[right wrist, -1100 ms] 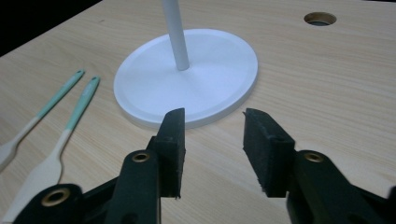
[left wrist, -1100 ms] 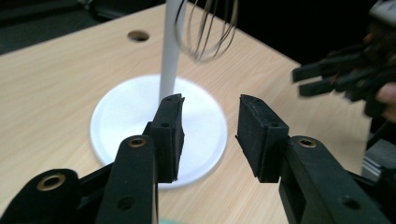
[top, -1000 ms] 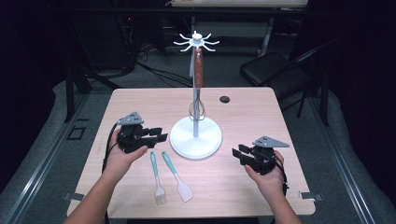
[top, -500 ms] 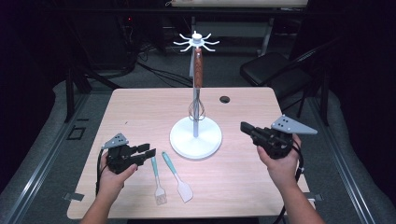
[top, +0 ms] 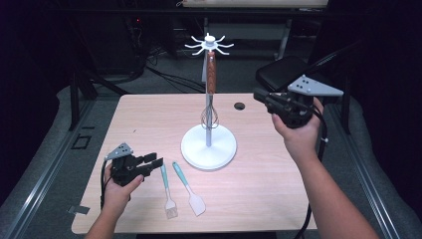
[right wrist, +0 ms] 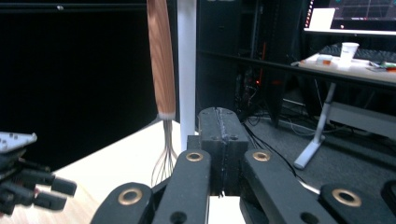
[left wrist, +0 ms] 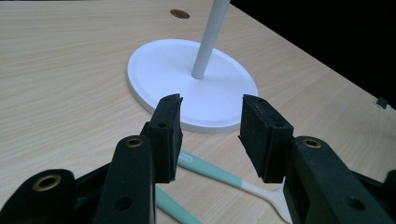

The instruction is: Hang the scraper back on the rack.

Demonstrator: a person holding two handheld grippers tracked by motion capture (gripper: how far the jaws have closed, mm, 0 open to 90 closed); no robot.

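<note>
A white stand (top: 208,147) sits near the table's (top: 149,124) middle, its round base flat on the wood and its pole rising to a ring of hooks (top: 209,44). A whisk (top: 211,87) with a brown wooden handle hangs from one hook, just beside the pole, wires down above the base.

Near the front edge, left of the base, lie two teal-handled tools: a brush (top: 167,189) and a spatula (top: 189,188), side by side and slightly splayed, heads toward the person.

The left gripper (top: 153,162) is low over the table just left of the brush, jaws released with a clear gap, holding nothing. In its own view the brush handle (left wrist: 210,170) crosses under the gap, with the base (left wrist: 159,70) just beyond.

The right gripper (top: 259,94) is raised at the far right, well apart from the stand, pointing left at the whisk. Its jaws are clenched together on nothing (right wrist: 223,140); whisk handle (right wrist: 161,60) and pole (right wrist: 187,65) stand ahead of them.

A small dark disc (top: 239,106) lies on the far side of the table.
</note>
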